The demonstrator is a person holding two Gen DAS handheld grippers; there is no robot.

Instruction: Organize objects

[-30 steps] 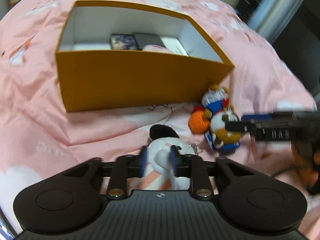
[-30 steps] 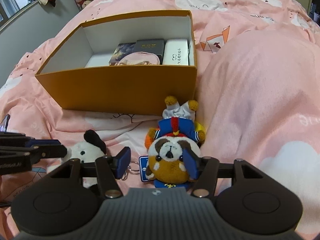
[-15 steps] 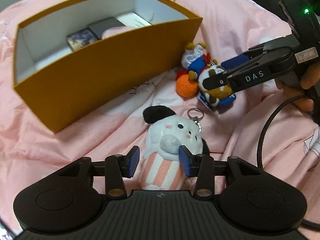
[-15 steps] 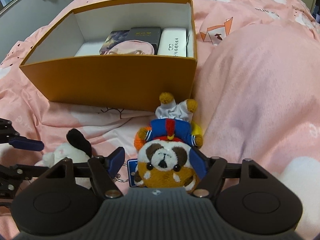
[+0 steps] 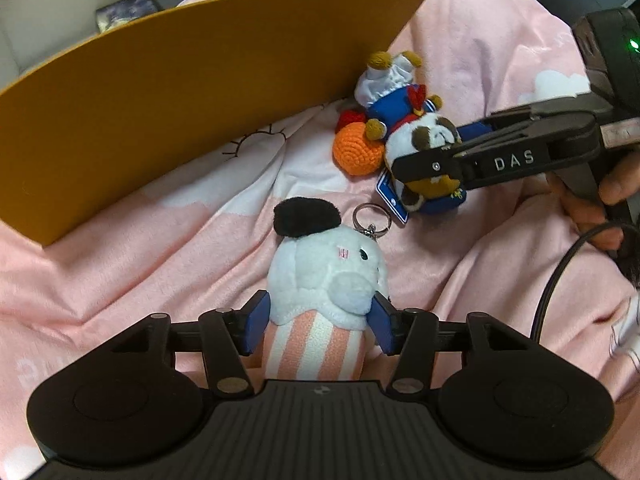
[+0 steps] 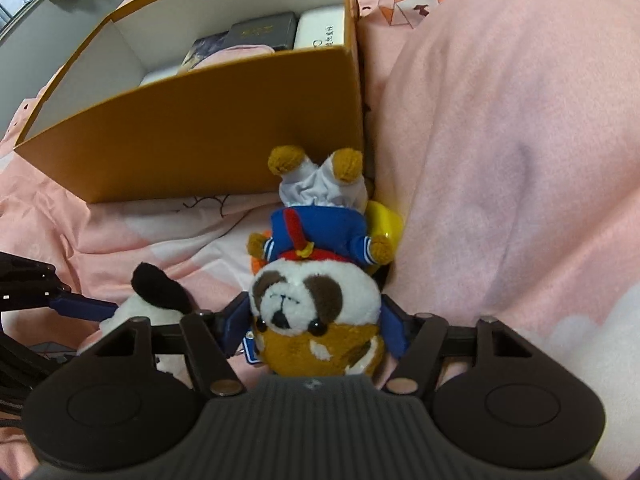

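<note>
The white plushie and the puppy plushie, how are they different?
The white plushie has a black ear, a pink-striped body and a metal keyring; the puppy plushie has brown eye patches and a blue sailor outfit. The white plushie lies out on the pink blanket; the puppy plushie lies by the corner of the orange box, feet toward it. Both are small soft toys outside the box, each between a claw's blue pads.

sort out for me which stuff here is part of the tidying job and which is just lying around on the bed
Part of the job:
- white plush with striped body, between the left gripper pads
- dog plush in blue sailor top, between the right gripper pads
- orange box, already holding small boxes
- orange crochet ball

Just lying about:
- pink blanket
- black cable
</note>
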